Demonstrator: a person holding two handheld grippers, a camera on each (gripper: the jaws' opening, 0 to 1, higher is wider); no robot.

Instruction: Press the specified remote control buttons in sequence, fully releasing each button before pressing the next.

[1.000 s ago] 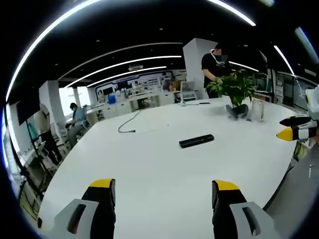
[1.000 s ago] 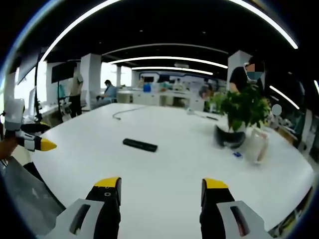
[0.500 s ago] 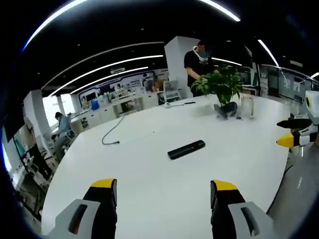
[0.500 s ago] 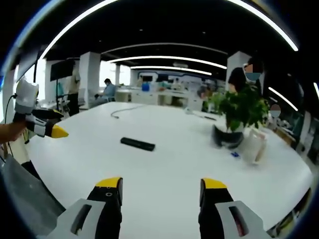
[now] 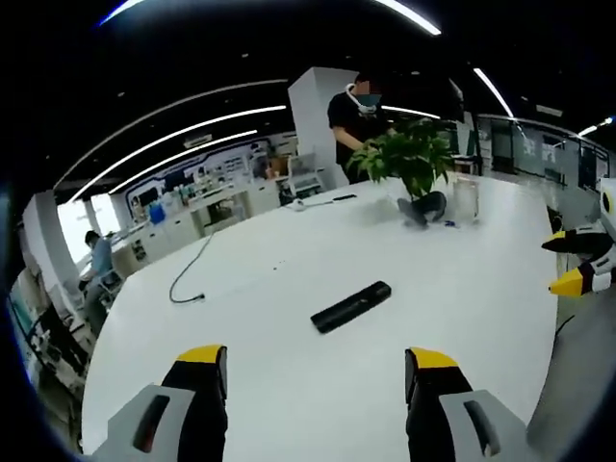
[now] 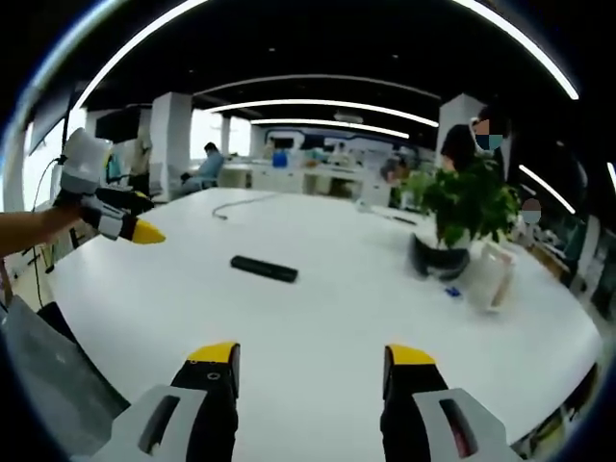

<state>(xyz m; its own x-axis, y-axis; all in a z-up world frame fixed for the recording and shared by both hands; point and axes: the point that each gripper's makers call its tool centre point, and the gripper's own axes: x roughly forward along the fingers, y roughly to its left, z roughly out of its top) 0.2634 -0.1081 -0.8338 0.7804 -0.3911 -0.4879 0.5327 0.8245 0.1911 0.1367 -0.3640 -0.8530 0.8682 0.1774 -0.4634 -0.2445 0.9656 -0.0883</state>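
Both grippers hung above the white table (image 5: 289,385) with jaws spread apart and nothing between them: the left gripper (image 5: 316,371) near the table's edge, the right gripper (image 6: 310,368) likewise. The black remote (image 5: 350,306) lay flat on bare tabletop, well ahead of either gripper and untouched. A potted plant (image 6: 467,207) and a clear jug (image 6: 489,277) stood farther off. Judging by that gap, no button press was under way; the approach and the whole sequence seemingly remained.

Left tongs (image 5: 316,371), right tongs (image 6: 310,366) agape.
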